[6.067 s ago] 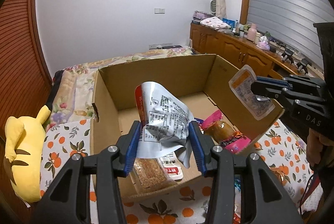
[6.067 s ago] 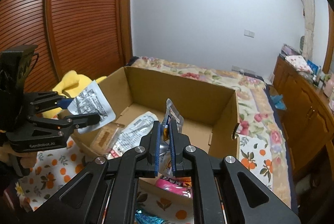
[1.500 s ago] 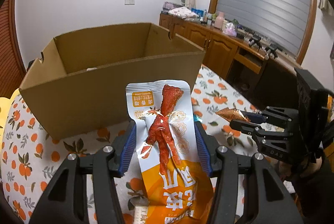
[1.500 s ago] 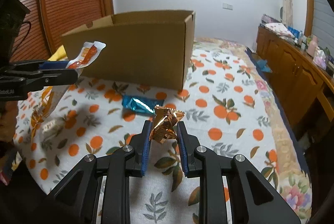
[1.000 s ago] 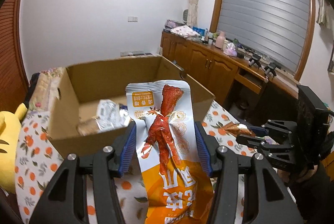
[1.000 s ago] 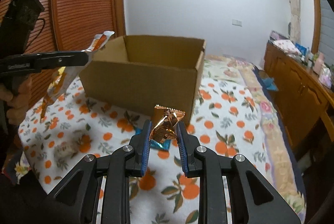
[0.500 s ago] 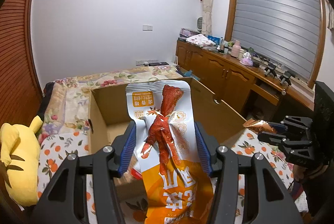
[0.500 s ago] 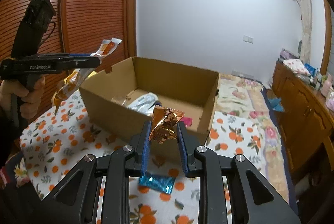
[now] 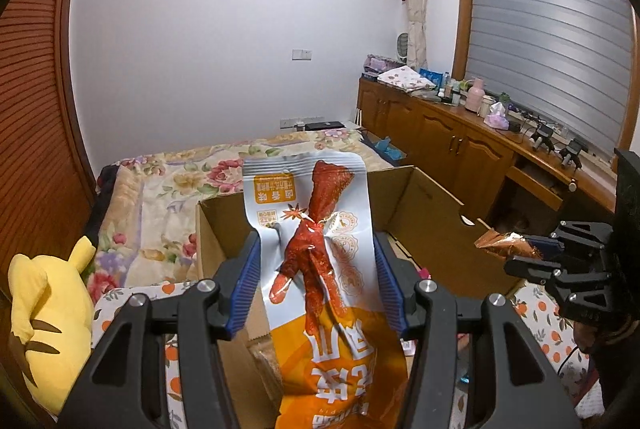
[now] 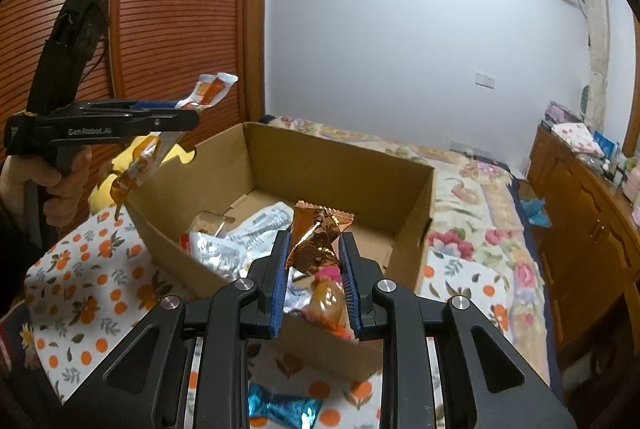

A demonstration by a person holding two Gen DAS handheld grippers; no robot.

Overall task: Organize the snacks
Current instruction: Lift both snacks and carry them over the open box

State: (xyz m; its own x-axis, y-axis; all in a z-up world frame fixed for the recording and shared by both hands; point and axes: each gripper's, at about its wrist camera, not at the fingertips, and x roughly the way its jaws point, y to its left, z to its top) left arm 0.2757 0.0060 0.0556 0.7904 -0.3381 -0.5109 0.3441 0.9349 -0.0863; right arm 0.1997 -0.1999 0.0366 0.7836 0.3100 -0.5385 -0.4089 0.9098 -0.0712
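Note:
My left gripper (image 9: 316, 269) is shut on an orange and white snack pouch (image 9: 320, 269) with a red chicken foot printed on it, held up over the near left part of an open cardboard box (image 9: 432, 205). In the right wrist view my right gripper (image 10: 314, 253) is shut on a small crumpled copper foil snack (image 10: 316, 237), just above the near wall of the box (image 10: 344, 157). Silver packets (image 10: 240, 241) and a pink snack (image 10: 332, 273) lie inside. The left gripper (image 10: 176, 113) shows there at upper left, over the box's left wall.
The box stands on an orange-print cloth (image 10: 80, 293) on a bed. A blue foil snack (image 10: 280, 409) lies on the cloth in front of the box. A yellow plush toy (image 9: 44, 313) sits to the left. Wooden cabinets (image 9: 460, 141) line the right wall.
Both grippers rose and moved forward toward the box, each keeping its snack. The box's inside has come into view, and the blue snack now lies below the right gripper.

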